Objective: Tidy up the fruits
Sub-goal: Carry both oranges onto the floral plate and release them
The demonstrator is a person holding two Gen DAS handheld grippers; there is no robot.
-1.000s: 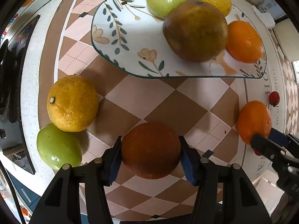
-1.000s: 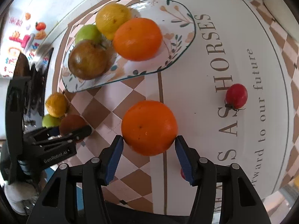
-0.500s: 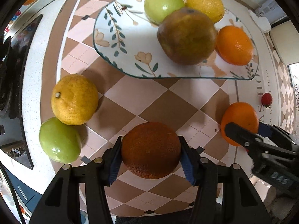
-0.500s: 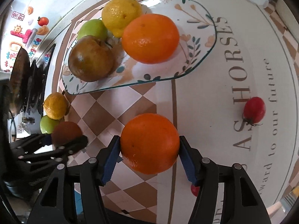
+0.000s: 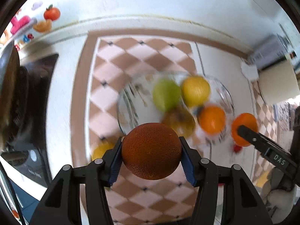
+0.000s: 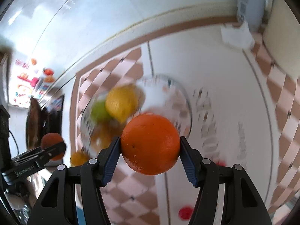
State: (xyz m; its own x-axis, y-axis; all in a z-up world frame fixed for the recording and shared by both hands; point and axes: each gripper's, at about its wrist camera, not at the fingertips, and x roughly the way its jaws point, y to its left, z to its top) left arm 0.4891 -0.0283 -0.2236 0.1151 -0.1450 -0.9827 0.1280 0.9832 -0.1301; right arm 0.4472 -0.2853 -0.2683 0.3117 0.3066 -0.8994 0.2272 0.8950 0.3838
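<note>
The left gripper (image 5: 151, 151) clamps a dark brown-orange fruit (image 5: 151, 151) at lower centre of its view, lifted clear of the checkered mat (image 5: 116, 65). The right gripper (image 6: 150, 144) pinches a bright orange (image 6: 150, 144) the same way. Beyond them lies the blurred plate (image 5: 127, 103) holding four fruits: one green (image 5: 166, 95), one yellow (image 5: 196, 91), one orange (image 5: 211, 120), one brownish (image 5: 178, 120). Only the right view shows a red blob (image 6: 185, 213) at the bottom edge; both show another yellow fruit (image 5: 101, 150) on the mat.
</note>
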